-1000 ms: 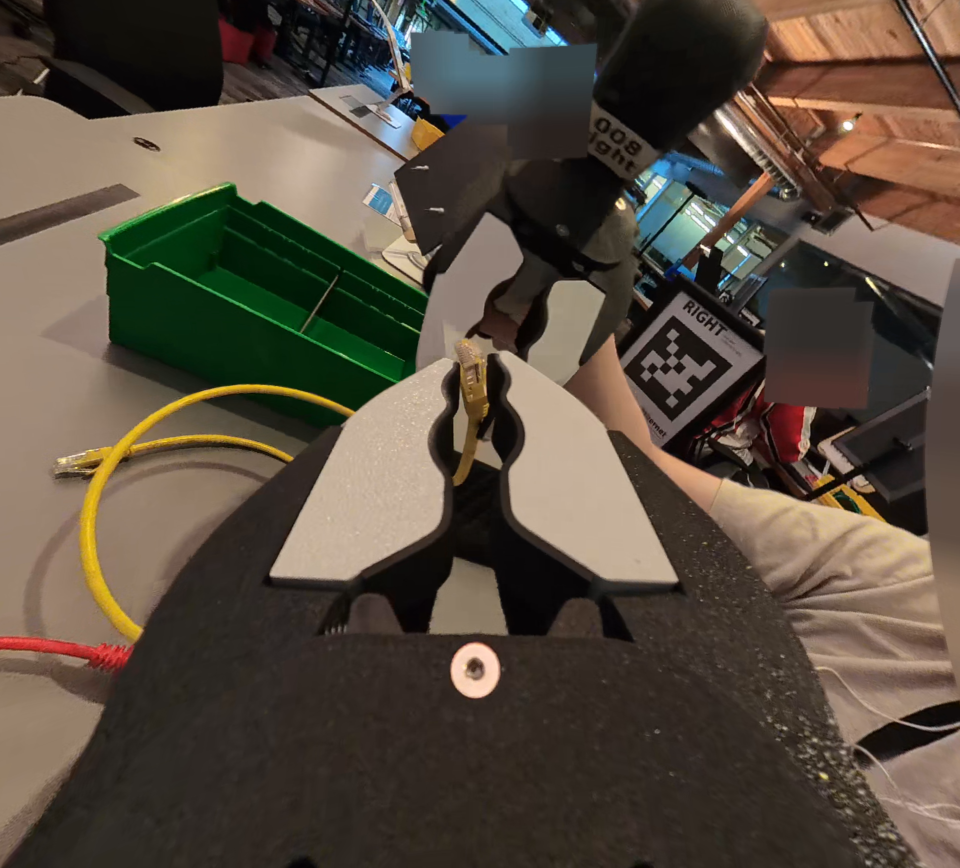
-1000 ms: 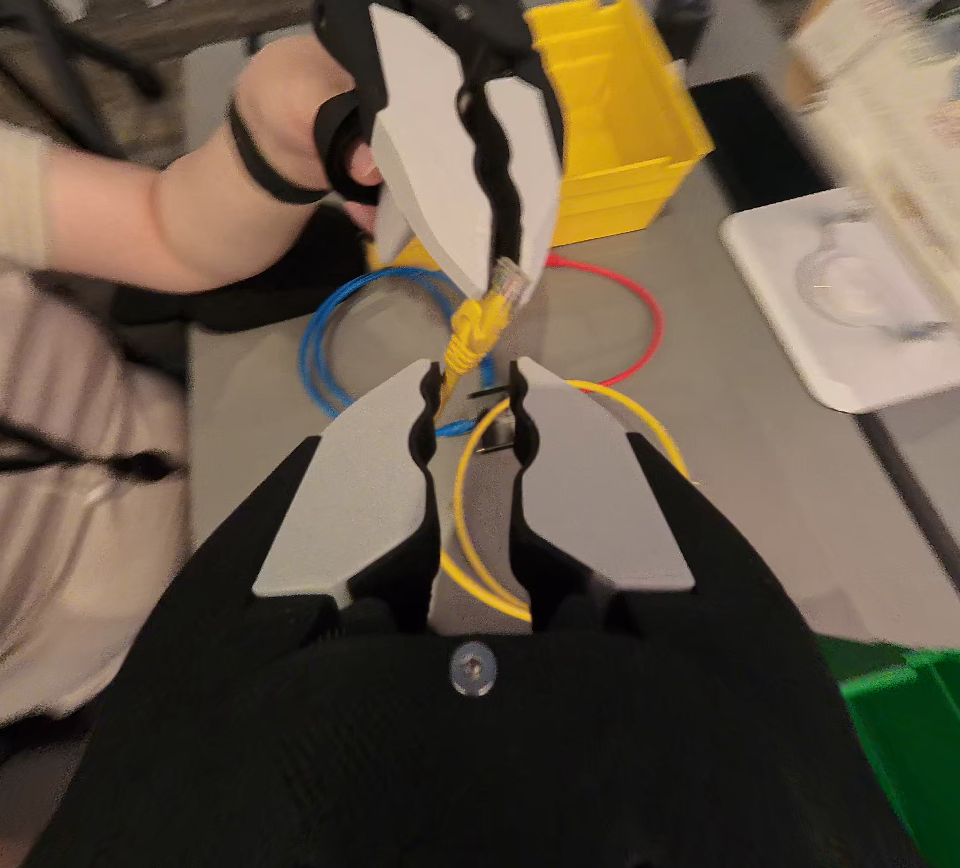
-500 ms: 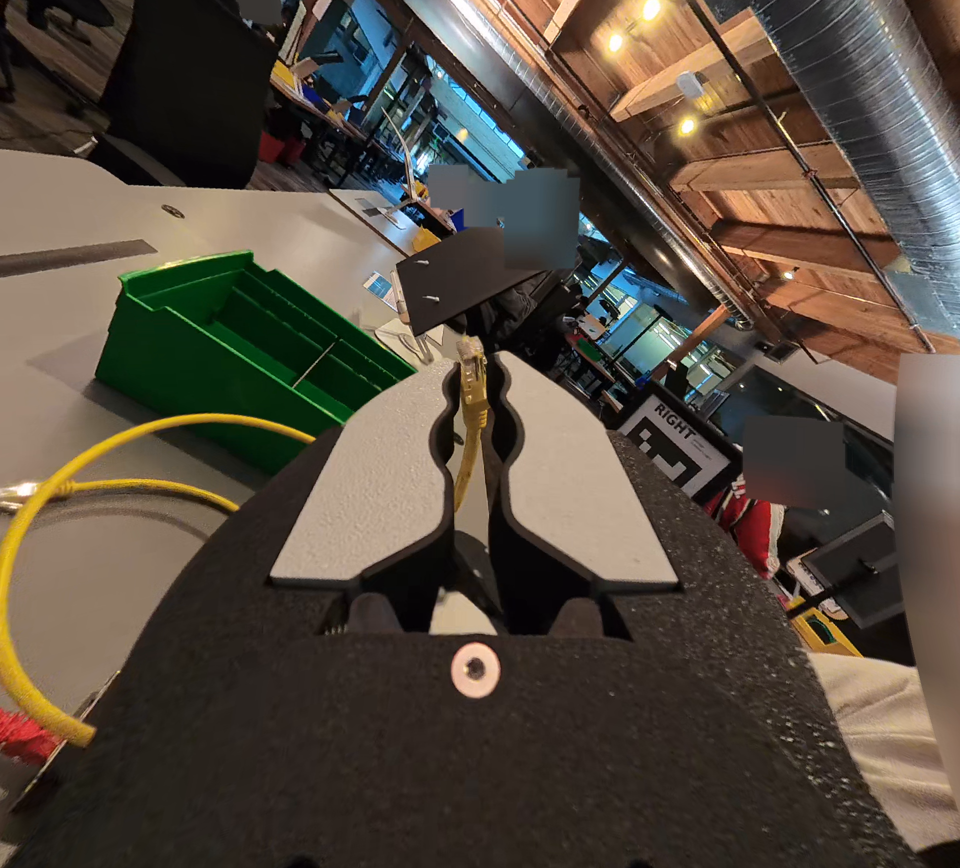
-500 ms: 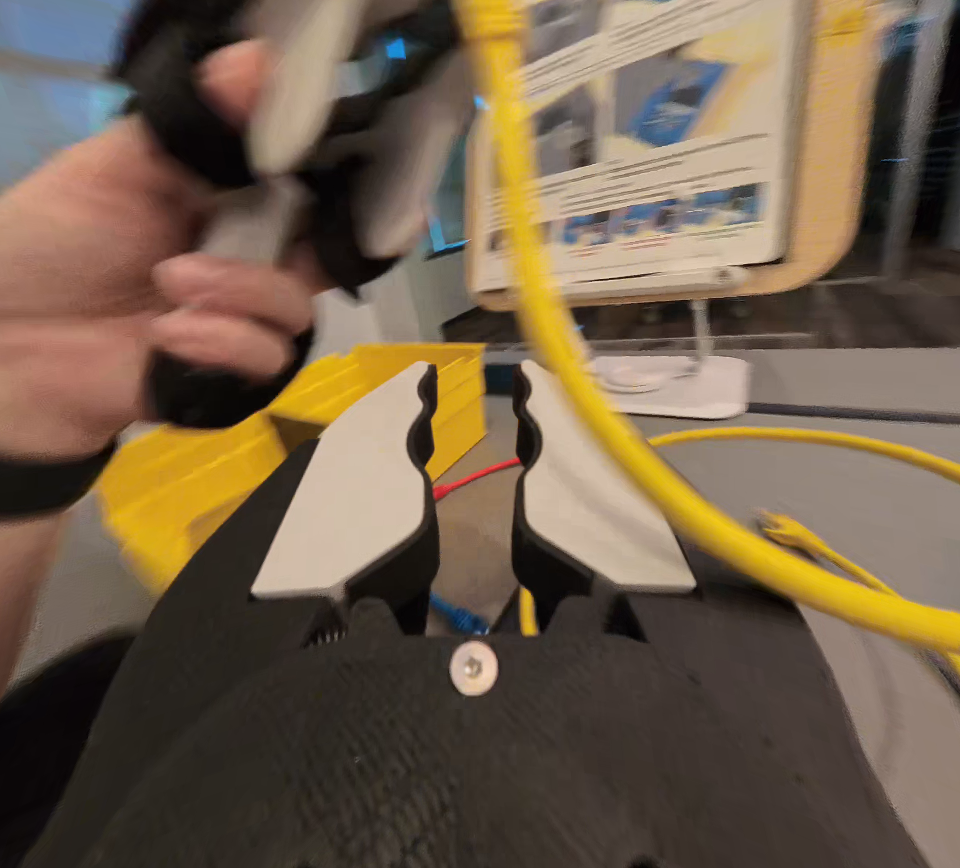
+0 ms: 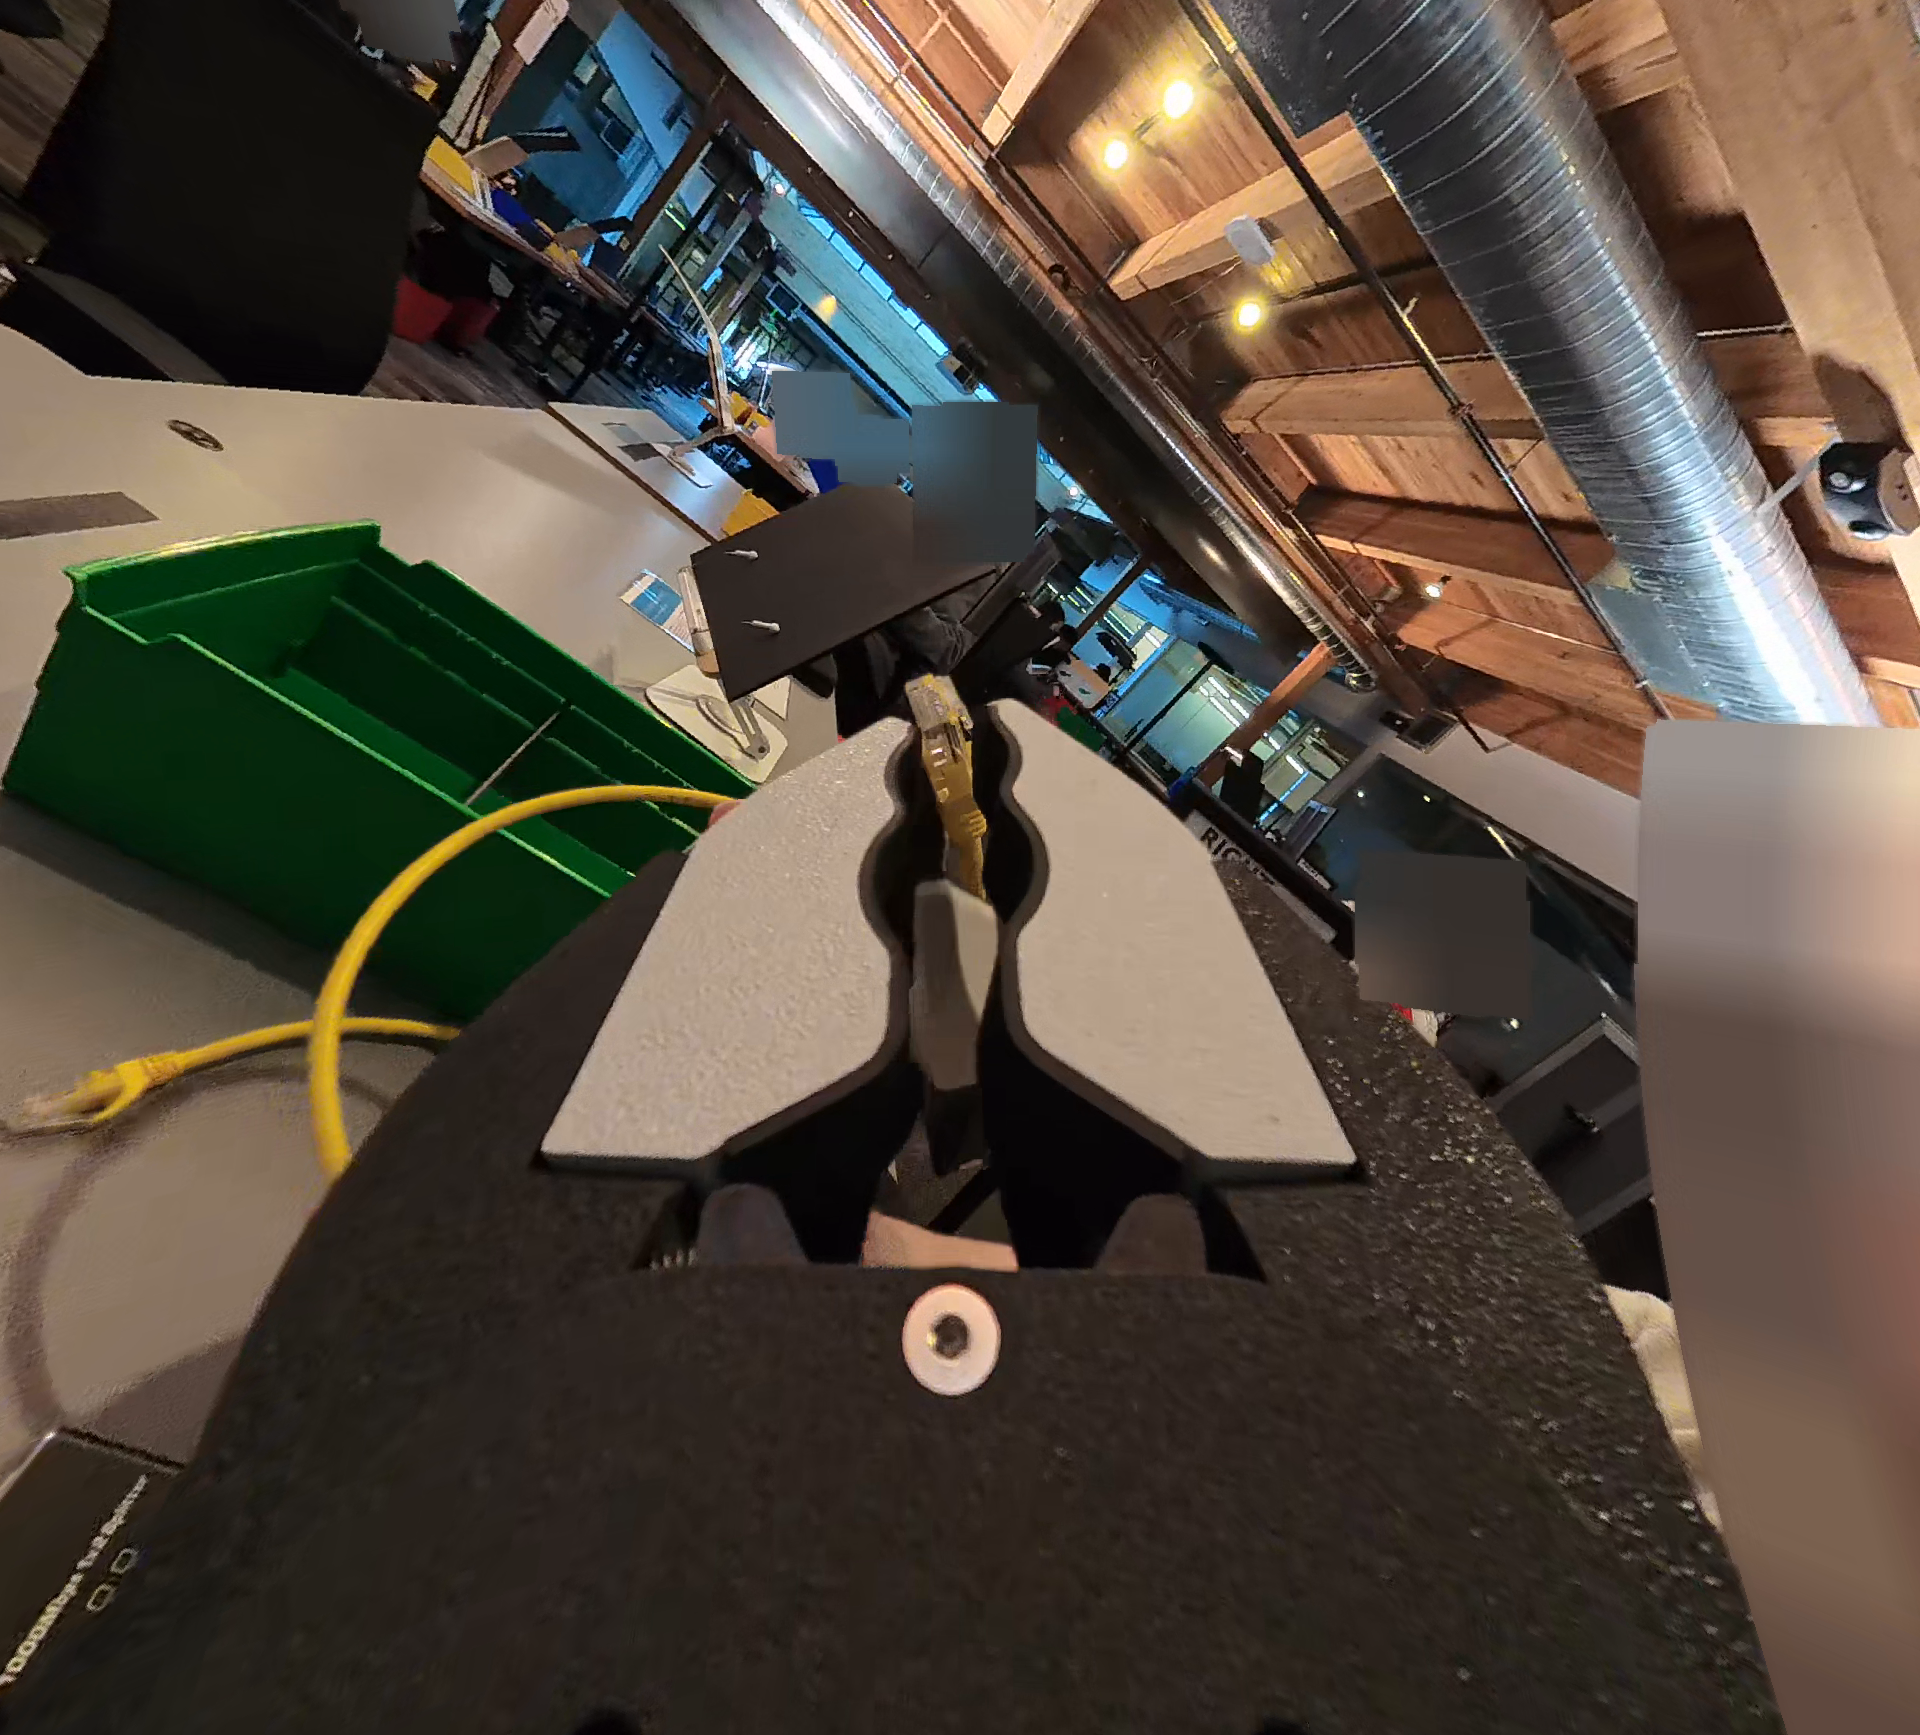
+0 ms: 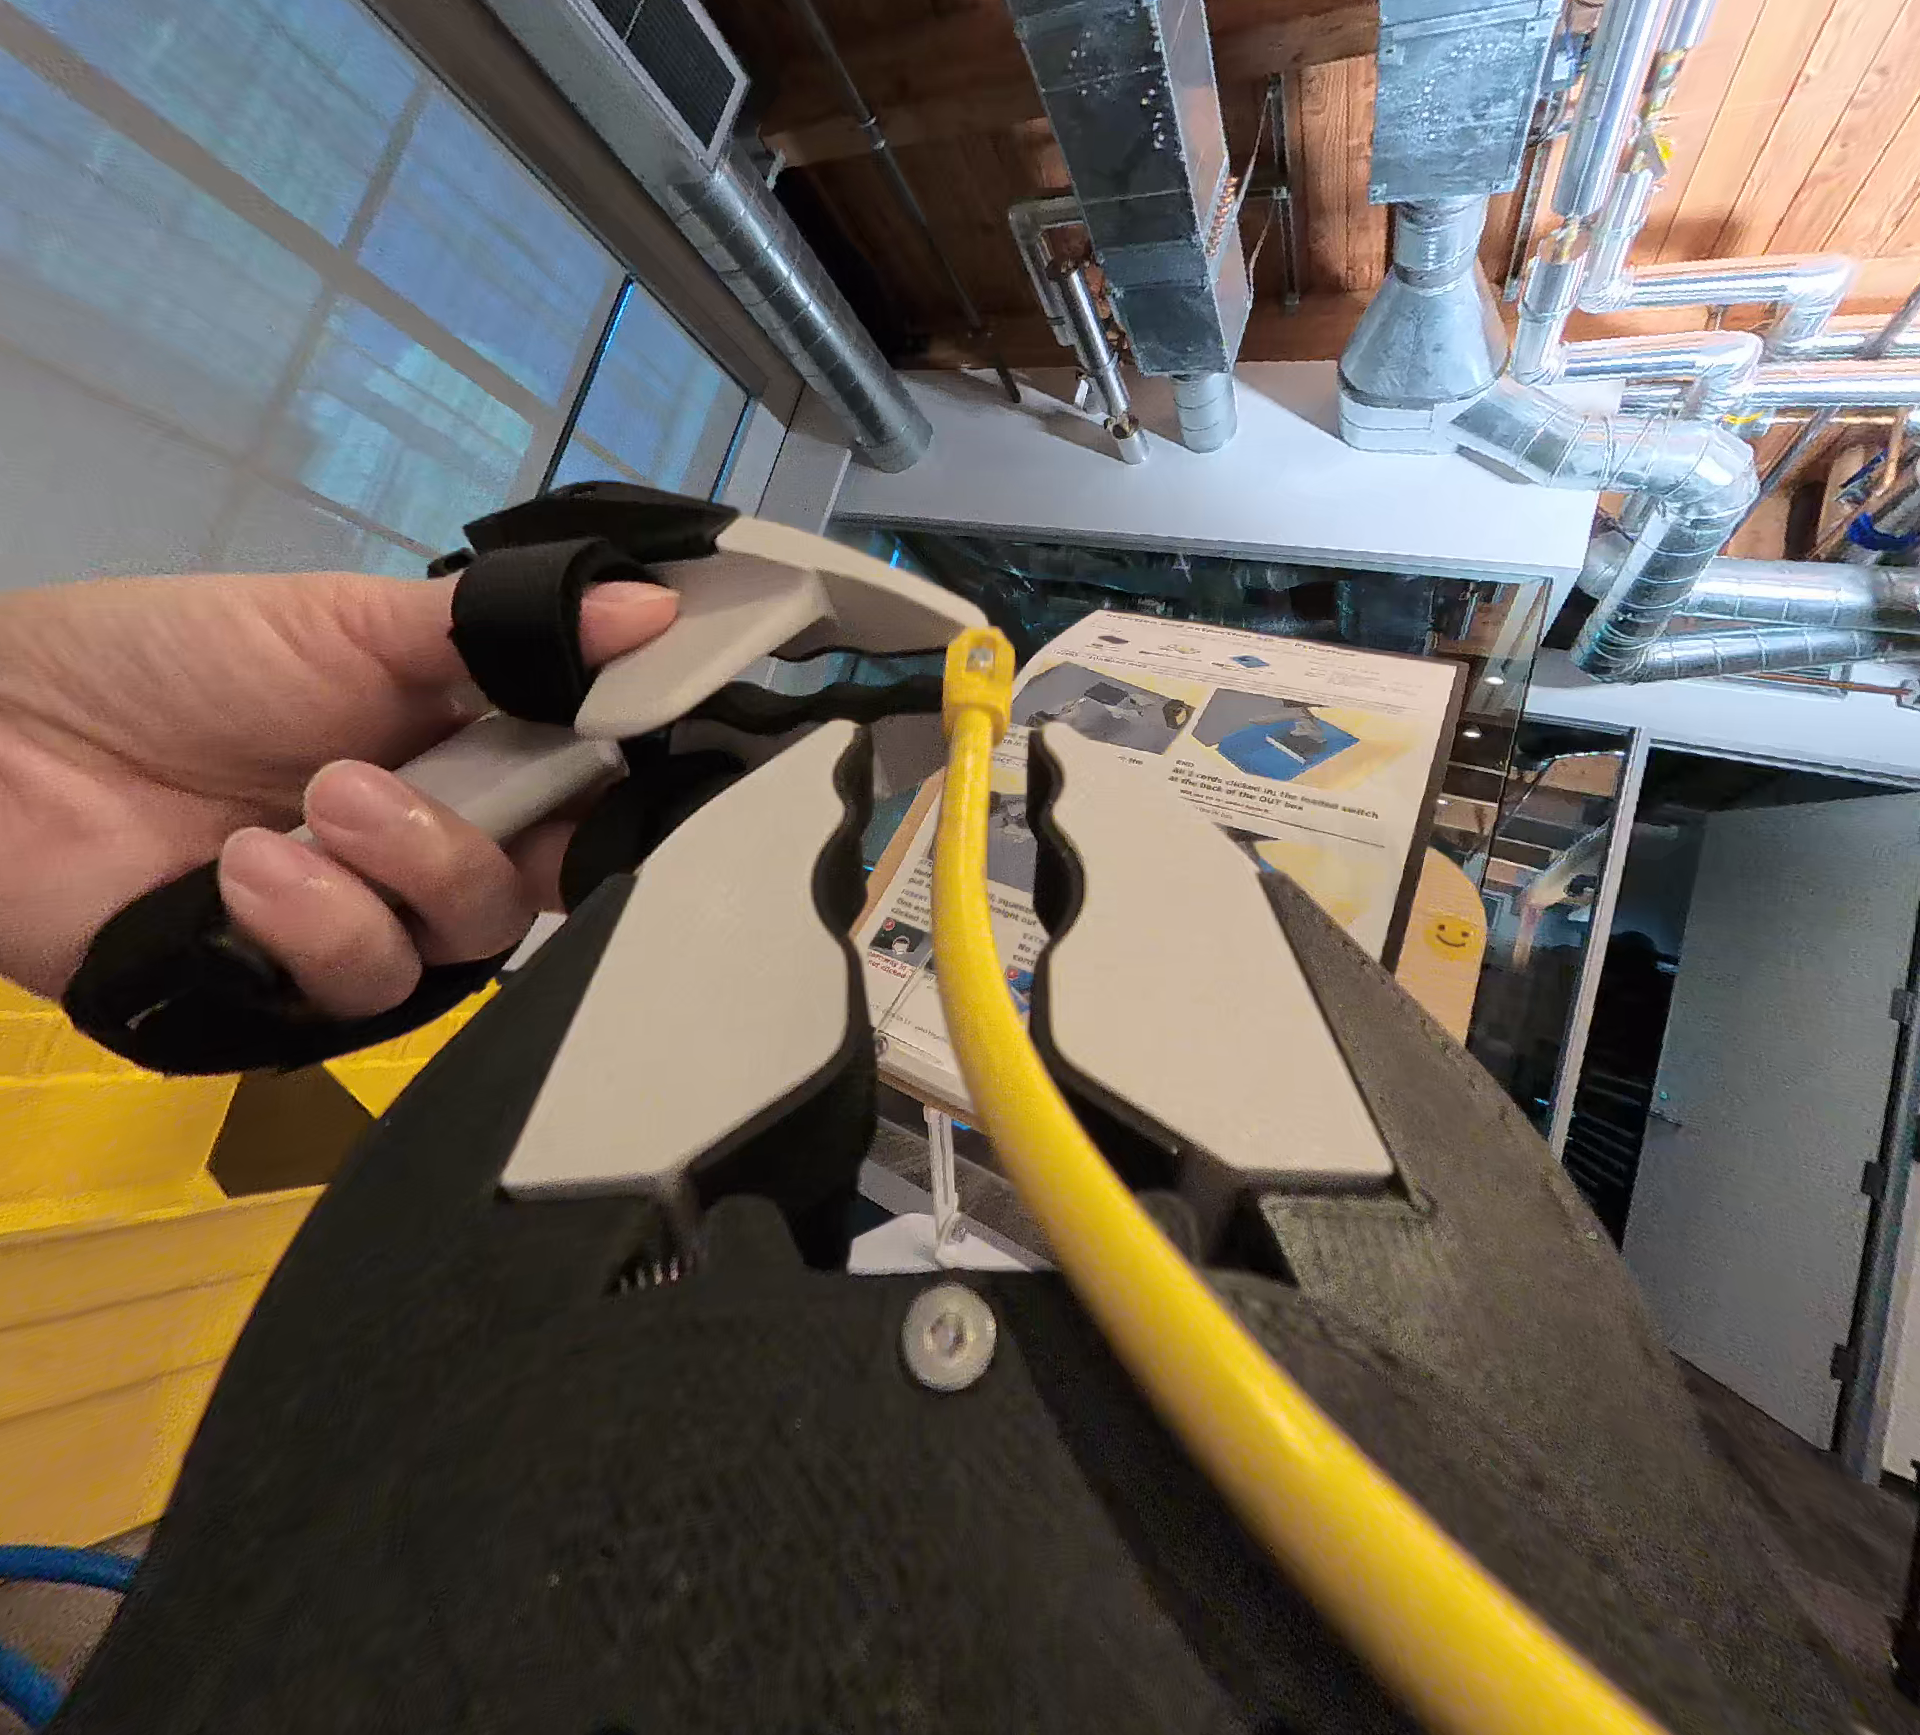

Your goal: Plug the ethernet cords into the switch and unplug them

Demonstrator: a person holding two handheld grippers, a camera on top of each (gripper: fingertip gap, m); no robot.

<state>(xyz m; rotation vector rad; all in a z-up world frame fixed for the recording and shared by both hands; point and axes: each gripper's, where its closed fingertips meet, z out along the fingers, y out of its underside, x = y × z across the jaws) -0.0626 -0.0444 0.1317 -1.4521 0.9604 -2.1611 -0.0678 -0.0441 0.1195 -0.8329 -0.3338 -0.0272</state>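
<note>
1. Your left gripper [image 5: 951, 735] is clamping the yellow cord's plug [image 5: 940, 729], raised above the table [image 5: 436, 480].
2. Your right gripper [image 6: 951, 729] is standing released; the yellow cord [image 6: 961, 906] is passing between its fingers [image 6: 1153, 937].

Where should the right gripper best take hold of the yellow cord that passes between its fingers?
Probably on the ribbed boot just under the plug, closing from both sides. The yellow cord already runs between the right gripper's open fingers, and the left gripper holds the plug.

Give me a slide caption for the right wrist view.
Yellow cord runs between the open right gripper, its plug pinched by the left gripper.
</note>
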